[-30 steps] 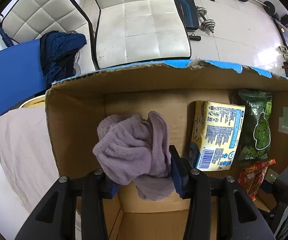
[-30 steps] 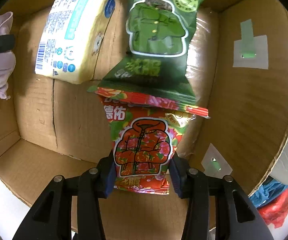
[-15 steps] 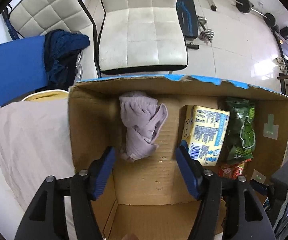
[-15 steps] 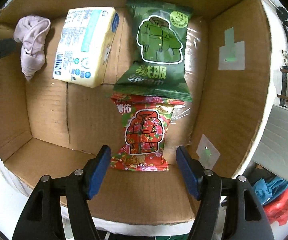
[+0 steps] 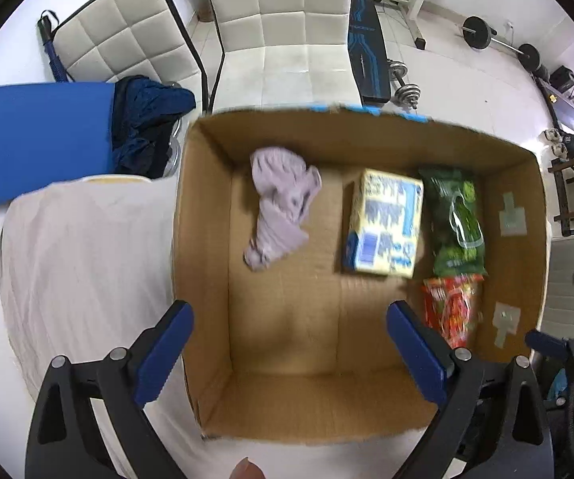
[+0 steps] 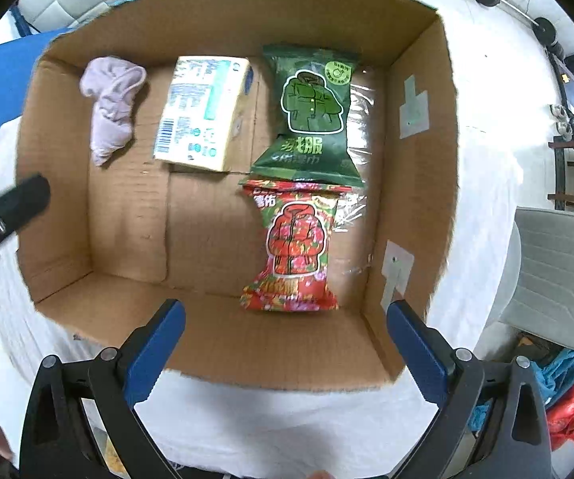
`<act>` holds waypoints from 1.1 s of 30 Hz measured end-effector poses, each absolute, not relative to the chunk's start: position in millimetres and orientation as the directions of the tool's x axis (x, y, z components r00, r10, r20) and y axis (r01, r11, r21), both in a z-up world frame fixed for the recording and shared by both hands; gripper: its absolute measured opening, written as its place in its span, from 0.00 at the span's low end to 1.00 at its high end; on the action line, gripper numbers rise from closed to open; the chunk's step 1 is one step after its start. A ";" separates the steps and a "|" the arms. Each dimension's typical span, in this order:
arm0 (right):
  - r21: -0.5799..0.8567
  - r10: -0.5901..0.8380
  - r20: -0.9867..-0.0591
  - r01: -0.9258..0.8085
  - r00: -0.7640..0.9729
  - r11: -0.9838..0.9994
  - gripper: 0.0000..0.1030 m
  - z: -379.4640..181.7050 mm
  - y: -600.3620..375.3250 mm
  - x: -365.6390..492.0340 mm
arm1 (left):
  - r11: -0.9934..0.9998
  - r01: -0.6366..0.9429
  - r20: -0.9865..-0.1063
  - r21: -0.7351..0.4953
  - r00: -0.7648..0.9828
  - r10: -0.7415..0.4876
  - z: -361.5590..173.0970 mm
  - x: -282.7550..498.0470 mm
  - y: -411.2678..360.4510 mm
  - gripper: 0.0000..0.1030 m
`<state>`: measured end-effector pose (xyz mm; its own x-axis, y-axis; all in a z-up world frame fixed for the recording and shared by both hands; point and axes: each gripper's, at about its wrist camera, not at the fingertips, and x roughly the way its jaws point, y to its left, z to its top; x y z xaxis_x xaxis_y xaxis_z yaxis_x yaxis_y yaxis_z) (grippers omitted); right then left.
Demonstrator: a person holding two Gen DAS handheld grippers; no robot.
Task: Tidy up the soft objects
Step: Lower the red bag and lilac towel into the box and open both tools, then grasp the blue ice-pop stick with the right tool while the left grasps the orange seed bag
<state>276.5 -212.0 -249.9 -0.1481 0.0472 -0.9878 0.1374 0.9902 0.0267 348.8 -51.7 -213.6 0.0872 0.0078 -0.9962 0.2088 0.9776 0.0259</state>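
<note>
While both claws, left gripper (image 5: pixel 289 353) and right gripper (image 6: pixel 285 349), gape apart, holding nothing, the cardboard box (image 6: pixel 414 167) holds four things. One lilac cloth (image 6: pixel 112 105), one yellow pack (image 6: pixel 203 113), one green packet (image 6: pixel 313 113), one red packet (image 6: pixel 293 247).

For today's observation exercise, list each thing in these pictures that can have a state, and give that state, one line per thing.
Cardboard box: open-topped, upright.
Lilac cloth: crumpled, lying free on the box floor.
Yellow pack: sealed, lying flat.
Green packet: sealed, flat, its lower edge overlapping the red packet.
Red packet: sealed, flat, not gripped.
Left hand-held gripper: open, empty.
Right hand-held gripper: open, empty.
</note>
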 end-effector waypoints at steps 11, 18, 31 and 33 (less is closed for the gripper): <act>0.042 0.042 -0.999 0.152 0.003 0.987 1.00 -190.4 -202.0 230.7 | 0.981 0.192 -0.982 0.032 0.190 -0.005 -154.2 283.2 -43.6 0.96; 0.045 0.029 -0.994 0.158 0.102 0.986 1.00 -148.3 -194.0 190.2 | 0.982 0.183 -0.956 0.055 0.295 -0.001 -112.6 239.8 -35.7 0.96; 0.111 0.104 -0.992 0.105 0.070 0.988 1.00 -175.4 -187.9 134.6 | 0.990 0.112 -0.946 0.081 0.320 0.041 -119.4 187.9 -1.9 0.96; 0.107 0.105 -0.994 0.078 0.026 0.991 1.00 -198.3 -184.9 130.6 | 0.994 0.079 -0.961 0.080 0.271 0.056 -143.8 176.6 13.7 0.96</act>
